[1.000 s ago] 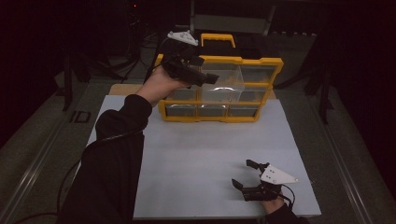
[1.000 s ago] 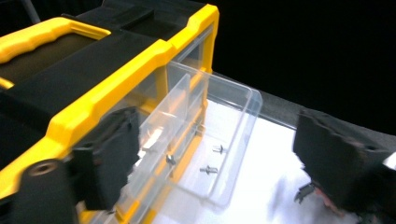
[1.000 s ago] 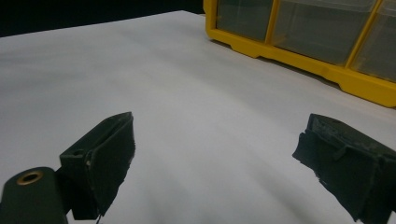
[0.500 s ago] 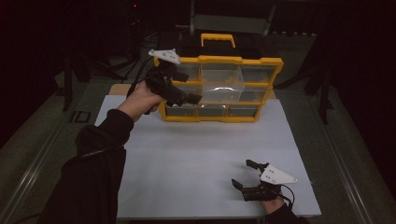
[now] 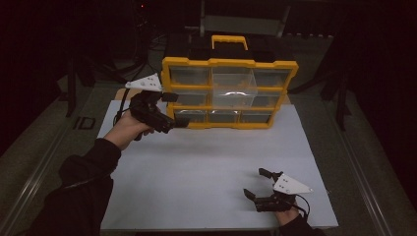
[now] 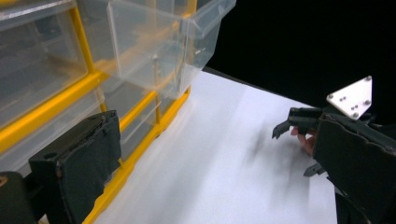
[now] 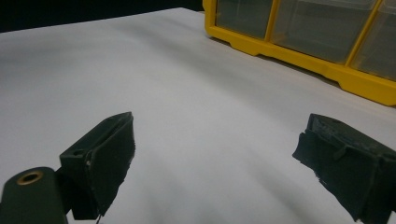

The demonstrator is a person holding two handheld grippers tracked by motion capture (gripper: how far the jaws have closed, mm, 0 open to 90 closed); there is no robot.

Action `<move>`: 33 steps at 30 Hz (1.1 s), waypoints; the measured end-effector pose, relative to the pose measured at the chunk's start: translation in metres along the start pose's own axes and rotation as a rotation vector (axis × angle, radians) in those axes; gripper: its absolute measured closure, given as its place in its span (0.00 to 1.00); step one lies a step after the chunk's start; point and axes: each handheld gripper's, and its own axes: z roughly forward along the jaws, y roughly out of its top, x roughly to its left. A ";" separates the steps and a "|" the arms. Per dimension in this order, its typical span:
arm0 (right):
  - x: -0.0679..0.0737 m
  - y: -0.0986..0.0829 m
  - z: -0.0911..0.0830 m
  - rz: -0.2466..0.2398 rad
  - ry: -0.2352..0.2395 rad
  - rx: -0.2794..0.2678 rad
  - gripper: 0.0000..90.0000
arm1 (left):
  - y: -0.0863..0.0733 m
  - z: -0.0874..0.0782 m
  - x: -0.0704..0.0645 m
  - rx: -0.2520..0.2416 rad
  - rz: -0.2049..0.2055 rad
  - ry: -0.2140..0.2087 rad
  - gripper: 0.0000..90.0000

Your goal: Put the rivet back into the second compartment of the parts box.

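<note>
No text, label, brand, number or sign can be read anywhere — not on the yellow organizer (image 5: 229,93), not on its clear drawers (image 6: 154,42), not on the white sheet (image 5: 216,167). The grey plate (image 6: 351,98) on the right gripper (image 5: 260,184) bears small screw holes and no lettering — the plate on the left gripper (image 5: 174,110) is equally blank. The dark surroundings are too dim to make out any writing.
</note>
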 end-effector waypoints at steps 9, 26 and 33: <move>-0.001 0.000 0.000 0.000 -0.003 -0.001 0.11 | -0.039 -0.014 -0.012 -0.039 -0.013 0.035 0.00; 0.000 0.000 0.000 0.001 -0.002 0.003 0.11 | -0.097 -0.029 -0.037 -0.053 -0.017 0.060 0.00; 0.000 0.000 0.000 -0.002 -0.003 0.003 0.11 | -0.122 -0.037 -0.046 -0.059 -0.034 0.062 0.00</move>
